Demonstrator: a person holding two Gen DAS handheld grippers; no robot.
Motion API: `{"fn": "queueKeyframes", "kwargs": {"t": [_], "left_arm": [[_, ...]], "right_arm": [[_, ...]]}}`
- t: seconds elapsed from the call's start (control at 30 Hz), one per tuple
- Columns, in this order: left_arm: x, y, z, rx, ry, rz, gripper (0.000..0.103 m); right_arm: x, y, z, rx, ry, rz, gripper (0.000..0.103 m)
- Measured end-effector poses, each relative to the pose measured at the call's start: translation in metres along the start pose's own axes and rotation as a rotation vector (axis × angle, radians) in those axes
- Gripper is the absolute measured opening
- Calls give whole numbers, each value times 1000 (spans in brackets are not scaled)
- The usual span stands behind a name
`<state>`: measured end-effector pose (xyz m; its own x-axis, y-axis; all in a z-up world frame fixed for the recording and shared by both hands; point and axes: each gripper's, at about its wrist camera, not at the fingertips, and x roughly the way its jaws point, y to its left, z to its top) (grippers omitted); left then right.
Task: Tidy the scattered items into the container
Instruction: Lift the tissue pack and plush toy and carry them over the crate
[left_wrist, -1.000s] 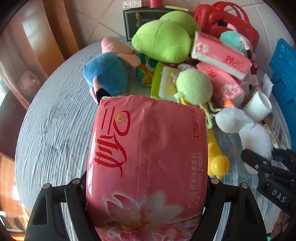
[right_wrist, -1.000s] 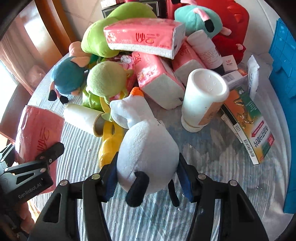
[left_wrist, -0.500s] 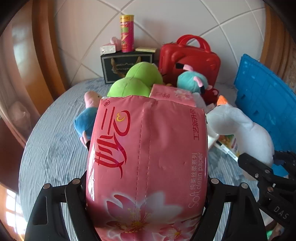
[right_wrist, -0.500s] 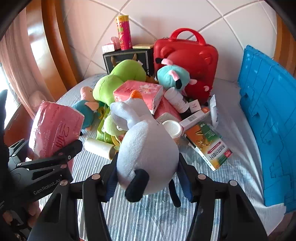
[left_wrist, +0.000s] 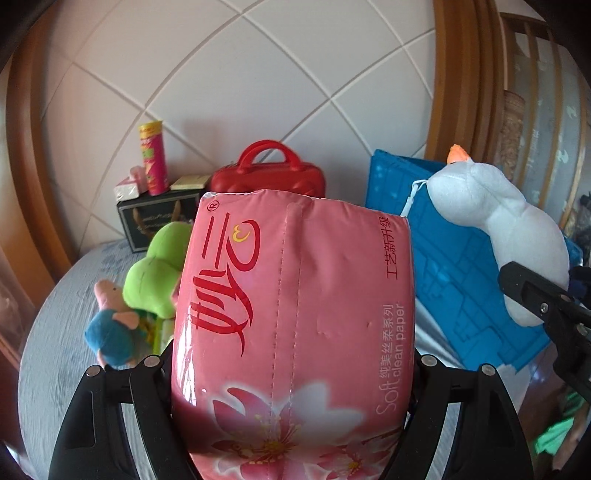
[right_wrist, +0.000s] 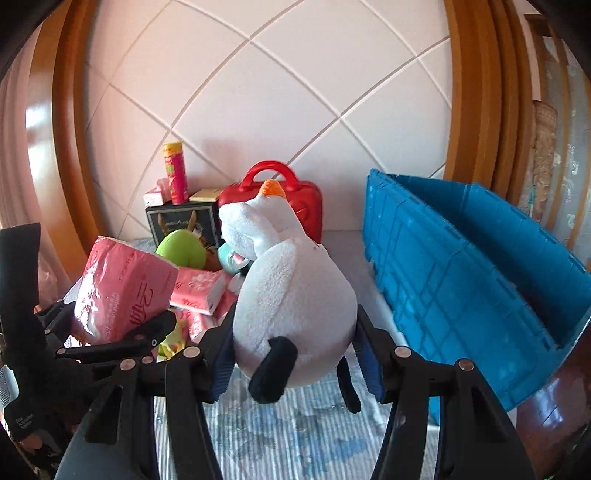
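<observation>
holding tissue pack (left_wrist: 291, 325) & plush goose (right_wrist: 291, 310) beside blue crate (right_wrist: 461, 280), inside unseen.

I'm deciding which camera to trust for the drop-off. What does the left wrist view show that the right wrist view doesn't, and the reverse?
Only the left wrist view: the blue-and-pink plush on the table.
Only the right wrist view: the blue crate's open inside and the loose tissue packs.
Both: the pink tissue pack clamped in the left gripper, the white goose plush in the right gripper, and the red case.
</observation>
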<state>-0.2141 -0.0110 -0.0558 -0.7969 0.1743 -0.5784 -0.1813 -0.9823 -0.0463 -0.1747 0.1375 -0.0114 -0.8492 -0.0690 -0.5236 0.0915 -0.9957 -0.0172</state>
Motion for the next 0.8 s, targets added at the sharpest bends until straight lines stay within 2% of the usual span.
{"fn": "queueKeyframes", "kwargs": {"t": [0.2, 0.43, 0.63, 0.8], "left_arm": [[6, -110, 46, 36, -67, -40, 83], [25, -248, 88, 50, -102, -80, 83], [41, -336, 113, 90, -69, -108, 83], [58, -383, 114, 135, -15, -104, 83]], "right_arm": [[-25, -106, 11, 16, -96, -67, 56], [-27, -240, 19, 22, -143, -114, 56], [-23, -328, 28, 42, -143, -144, 56], [-17, -377, 25, 92, -139, -155, 56]]}}
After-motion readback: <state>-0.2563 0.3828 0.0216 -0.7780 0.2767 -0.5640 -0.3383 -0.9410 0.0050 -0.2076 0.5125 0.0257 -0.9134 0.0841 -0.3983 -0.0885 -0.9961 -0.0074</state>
